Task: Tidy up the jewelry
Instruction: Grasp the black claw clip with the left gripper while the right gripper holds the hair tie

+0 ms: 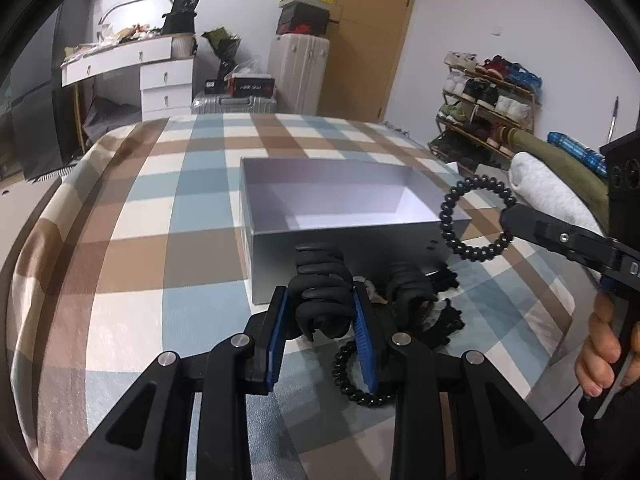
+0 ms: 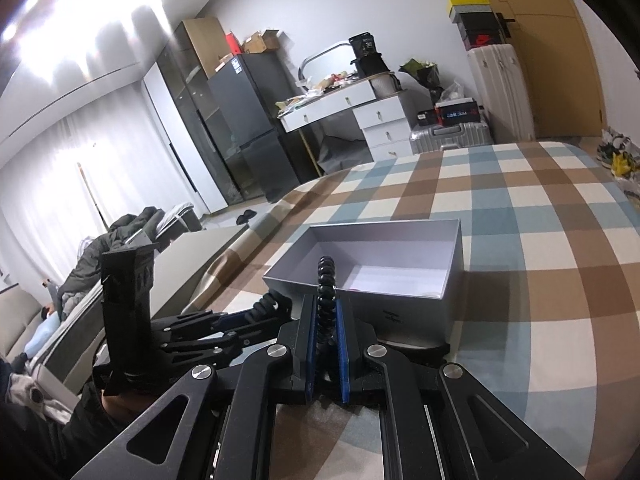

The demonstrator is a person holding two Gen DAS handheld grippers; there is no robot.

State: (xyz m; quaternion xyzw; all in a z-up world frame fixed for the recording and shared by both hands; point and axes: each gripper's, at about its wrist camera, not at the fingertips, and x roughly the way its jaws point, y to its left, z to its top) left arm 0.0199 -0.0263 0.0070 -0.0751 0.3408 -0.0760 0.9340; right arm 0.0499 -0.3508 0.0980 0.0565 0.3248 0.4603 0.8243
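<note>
An open grey box stands empty on the checked bedcover. In front of its near wall my left gripper is shut on a thick black coiled band. A pile of more black pieces lies just to its right, and a black beaded bracelet lies under the right finger. My right gripper is shut on another beaded bracelet, which hangs as a ring over the box's right near corner. In the right wrist view that bracelet shows edge-on between the pads of the right gripper, just short of the box.
A person's hand holds the right gripper's handle. Grey and olive bedding lies at the bed's right edge, with a shoe rack behind it. Beyond the bed's far end stand a white desk and suitcases.
</note>
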